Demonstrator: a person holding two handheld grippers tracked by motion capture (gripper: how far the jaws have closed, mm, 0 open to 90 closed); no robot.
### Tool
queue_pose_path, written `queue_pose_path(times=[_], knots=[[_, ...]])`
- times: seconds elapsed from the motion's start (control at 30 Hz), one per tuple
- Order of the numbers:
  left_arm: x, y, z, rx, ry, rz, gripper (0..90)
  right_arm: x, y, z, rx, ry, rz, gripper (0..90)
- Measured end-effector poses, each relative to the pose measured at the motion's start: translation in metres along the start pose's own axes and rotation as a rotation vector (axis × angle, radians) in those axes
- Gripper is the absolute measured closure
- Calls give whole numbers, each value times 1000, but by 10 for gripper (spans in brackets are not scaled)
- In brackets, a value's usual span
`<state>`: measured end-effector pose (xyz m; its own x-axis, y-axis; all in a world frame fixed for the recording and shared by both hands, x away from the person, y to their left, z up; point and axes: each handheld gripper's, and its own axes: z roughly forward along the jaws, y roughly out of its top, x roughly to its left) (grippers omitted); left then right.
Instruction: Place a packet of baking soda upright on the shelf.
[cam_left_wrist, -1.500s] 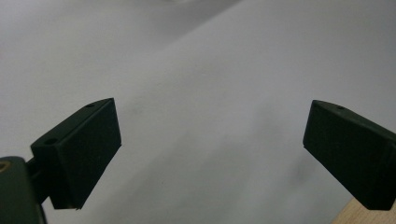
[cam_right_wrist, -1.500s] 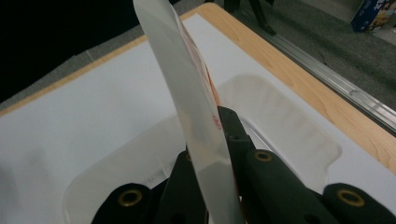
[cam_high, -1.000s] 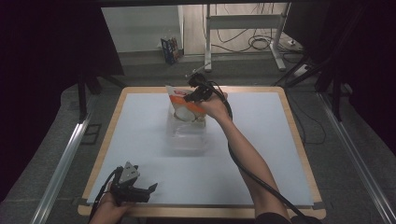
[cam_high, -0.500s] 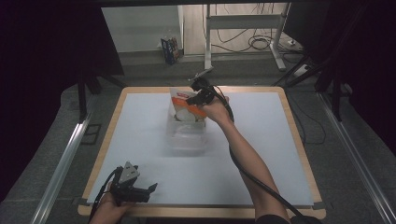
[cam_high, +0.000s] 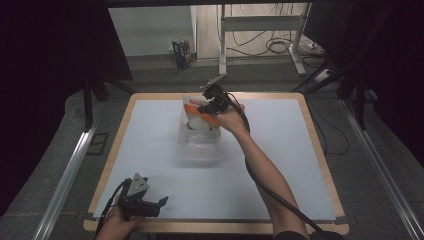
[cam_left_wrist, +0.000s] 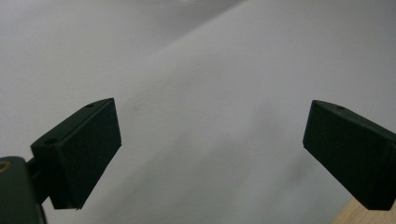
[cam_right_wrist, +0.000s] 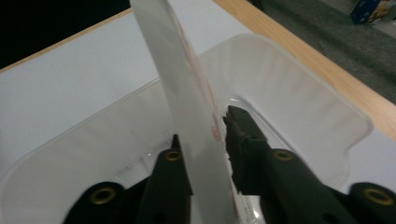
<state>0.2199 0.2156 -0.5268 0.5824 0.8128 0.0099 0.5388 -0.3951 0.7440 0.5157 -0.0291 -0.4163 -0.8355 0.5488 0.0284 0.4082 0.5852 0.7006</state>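
right claw (cam_high: 209, 102) at the packet (cam_high: 198, 111) in the clear tub (cam_high: 201, 145)

the white-and-orange packet stands upright in the tub at the table's (cam_high: 150, 140) far middle. the right claw's jaws have just been opening, the packet between them with a slight gap on one side. left claw (cam_high: 159, 202) rests spread apart and empty near the front edge.
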Motion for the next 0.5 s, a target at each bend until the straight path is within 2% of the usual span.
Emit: queue_pose_path(times=[0.07, 0.1, 0.17, 0.2, 0.23, 0.27, 0.3, 0.33, 0.5], knots=[[0, 0, 0, 2, -1, 1, 43, -1, 0, -1, -17, -15, -1, 618], [0, 0, 0, 2, -1, 1, 43, -1, 0, -1, -17, -15, -1, 618], [0, 0, 1, 3, -2, -2, 43, -2, 0, -2, -28, -26, -11, 547], [0, 0, 0, 2, -3, -4, 43, -3, 0, -2, -36, -30, -10, 476], [0, 0, 0, 2, -3, -4, 43, -3, 0, -2, -36, -30, -10, 476], [1, 0, 0, 3, -3, -7, 43, -4, 0, -3, -52, -36, -14, 408], [1, 0, 0, 3, -3, -7, 43, -4, 0, -3, -52, -36, -14, 408], [1, 0, 0, 3, -3, -6, 43, -4, 0, -4, -59, -39, -13, 359], [0, 0, 1, 6, 2, 1, 43, -2, -2, -7, -59, -49, -32, 278]])
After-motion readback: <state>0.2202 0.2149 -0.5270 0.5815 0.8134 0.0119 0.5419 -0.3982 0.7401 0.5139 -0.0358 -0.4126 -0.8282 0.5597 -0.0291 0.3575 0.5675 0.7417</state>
